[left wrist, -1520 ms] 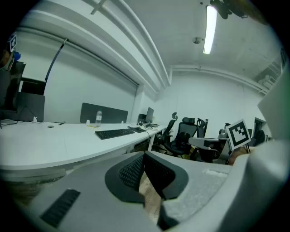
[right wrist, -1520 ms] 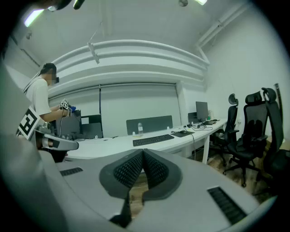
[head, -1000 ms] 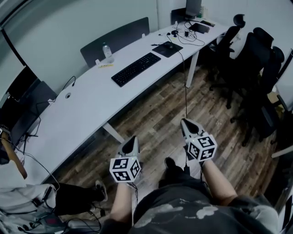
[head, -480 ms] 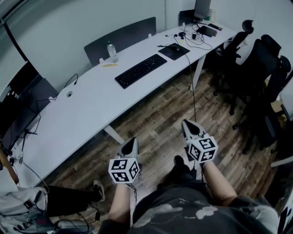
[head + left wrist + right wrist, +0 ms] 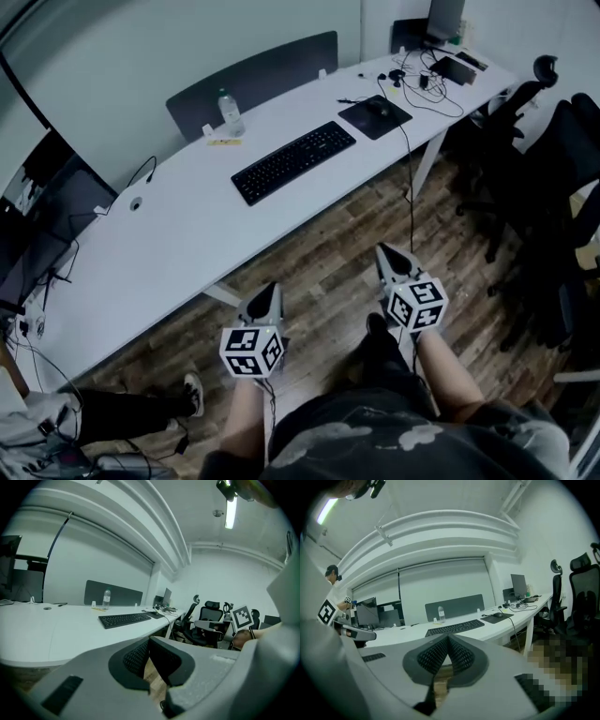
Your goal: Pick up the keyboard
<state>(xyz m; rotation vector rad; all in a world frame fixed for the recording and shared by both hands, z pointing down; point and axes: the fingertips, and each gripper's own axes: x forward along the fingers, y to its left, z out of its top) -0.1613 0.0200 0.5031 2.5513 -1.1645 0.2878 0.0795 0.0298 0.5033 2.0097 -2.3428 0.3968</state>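
Above the wooden floor [image 5: 319, 253], in the head view, I hold the left hand-held gripper [image 5: 271, 289] and the right hand-held gripper [image 5: 391, 255] side by side. Both point toward the long white bench [image 5: 169, 234]. The black keyboard [image 5: 293, 161] lies flat on the bench, about in the middle of its top and well apart from both of them. A water bottle [image 5: 230, 112] stands upright behind the keyboard, near the dark divider panel [image 5: 253, 80]. A black mouse pad [image 5: 375, 117] lies to the right of the keyboard. Black office chairs [image 5: 572, 150] stand at the right end of the bench.

In the left gripper view, the left hand-held gripper [image 5: 149, 640] has its jaws pressed together, with the pads touching at the tips. The keyboard [image 5: 124, 619] is on the bench beyond them, a little to the left, and the bottle [image 5: 106, 598] stands behind it.

In the right gripper view, the right hand-held gripper [image 5: 449, 638] is also pressed together. The keyboard [image 5: 454, 627] shows just above the jaw tips in this view, far off on the bench. The bottle [image 5: 441, 613] stands behind it and the mouse pad [image 5: 499, 617] lies to its right.
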